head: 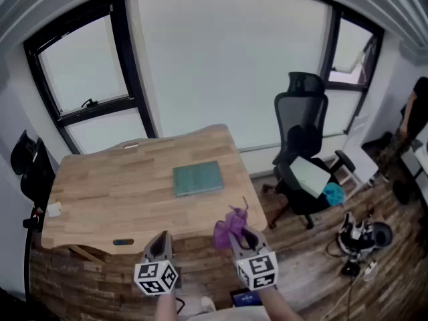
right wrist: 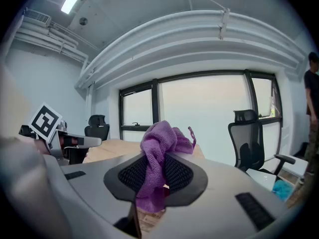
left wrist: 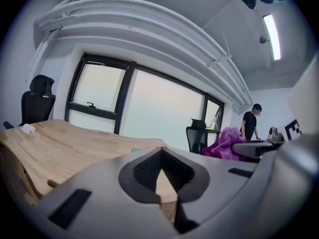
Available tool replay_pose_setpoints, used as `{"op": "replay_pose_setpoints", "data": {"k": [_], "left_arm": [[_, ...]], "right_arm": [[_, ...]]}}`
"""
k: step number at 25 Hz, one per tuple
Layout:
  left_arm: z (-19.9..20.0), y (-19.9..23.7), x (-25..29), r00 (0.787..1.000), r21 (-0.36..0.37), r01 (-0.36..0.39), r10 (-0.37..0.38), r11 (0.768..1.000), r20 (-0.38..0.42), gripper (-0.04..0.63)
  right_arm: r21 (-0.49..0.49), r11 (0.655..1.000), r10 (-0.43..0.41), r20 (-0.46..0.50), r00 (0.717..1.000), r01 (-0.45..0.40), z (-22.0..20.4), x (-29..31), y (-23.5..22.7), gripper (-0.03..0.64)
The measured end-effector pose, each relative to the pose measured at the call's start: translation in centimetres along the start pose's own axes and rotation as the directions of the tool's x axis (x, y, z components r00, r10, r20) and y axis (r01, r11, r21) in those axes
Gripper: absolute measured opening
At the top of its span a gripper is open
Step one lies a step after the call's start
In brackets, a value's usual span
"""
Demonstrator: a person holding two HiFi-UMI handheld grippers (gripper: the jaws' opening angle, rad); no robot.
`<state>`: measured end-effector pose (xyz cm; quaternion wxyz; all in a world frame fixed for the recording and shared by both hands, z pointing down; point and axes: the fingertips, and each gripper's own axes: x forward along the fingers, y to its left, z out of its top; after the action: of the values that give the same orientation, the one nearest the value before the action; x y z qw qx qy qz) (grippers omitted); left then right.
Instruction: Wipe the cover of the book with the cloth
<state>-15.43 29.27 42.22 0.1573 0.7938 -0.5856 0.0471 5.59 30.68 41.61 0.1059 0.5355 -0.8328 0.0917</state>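
Wooden table [head: 100,192], green book [head: 198,178] lying flat right of its middle. Right gripper [head: 239,238] is clamped on the purple cloth [head: 231,223] by the table's near edge, apart from the book. Left gripper [head: 159,245] is closed with nothing in it.

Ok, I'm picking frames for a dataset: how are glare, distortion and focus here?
Head view: fisheye bows the window frame; the panes are blown out white, but the book reads clearly. Left gripper view: dark round vignette, glaring ceiling light strip, and the near left tongs look slightly soft. Right gripper view: same vignette; the purple cloth in the right tongs is sharp.
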Motion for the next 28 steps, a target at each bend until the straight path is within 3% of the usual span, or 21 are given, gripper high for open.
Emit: {"op": "replay_pose_setpoints", "data": {"k": [10,17,28], "left_arm": [[-0.6,-0.7,-1.5,0.998,-0.003,-0.041,0.041,0.999,0.047,0.000],[-1.4,-0.9,-2.1,0.997,0.012,-0.064,0.064,0.998,0.033,0.000],[-0.9,1.4,6.0,1.000,0.014,-0.003,0.003,1.000,0.017,0.000]], "right_arm": [[-0.047,0.998,0.053,0.009,0.999,-0.052,-0.6,-1.2,-0.4,0.086],[-0.032,0.995,0.091,0.005,0.996,-0.091,-1.5,-1.6,-0.3,0.087],[-0.028,0.999,0.035,-0.045,0.998,-0.037,-1.5,5.1,-3.1,0.087]]}}
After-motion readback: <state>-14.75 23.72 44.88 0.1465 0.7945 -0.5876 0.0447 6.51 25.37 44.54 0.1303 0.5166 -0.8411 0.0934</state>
